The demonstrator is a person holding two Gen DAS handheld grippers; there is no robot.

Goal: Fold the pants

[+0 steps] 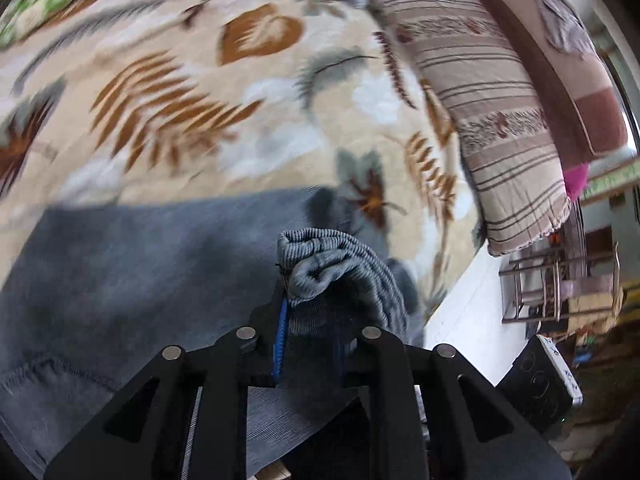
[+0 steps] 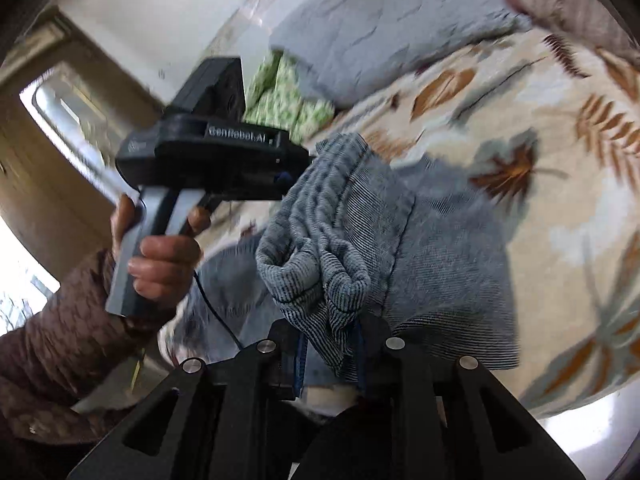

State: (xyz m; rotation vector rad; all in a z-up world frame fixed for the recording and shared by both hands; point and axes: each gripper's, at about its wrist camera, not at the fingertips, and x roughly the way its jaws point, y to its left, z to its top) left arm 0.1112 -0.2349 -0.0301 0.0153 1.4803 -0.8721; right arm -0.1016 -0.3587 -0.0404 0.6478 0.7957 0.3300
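The grey pants [image 1: 132,264] are spread on the leaf-print blanket [image 1: 240,92], their long axis unclear; the ribbed waistband [image 2: 320,248] is lifted above it. The left gripper [image 1: 310,320] and right gripper [image 2: 330,344] are each clamped on bunched waistband, level with one another

Black claw [image 2: 330,354] (silver screws), bare hand [image 2: 160,256], quilted brown sleeve [image 2: 60,360].
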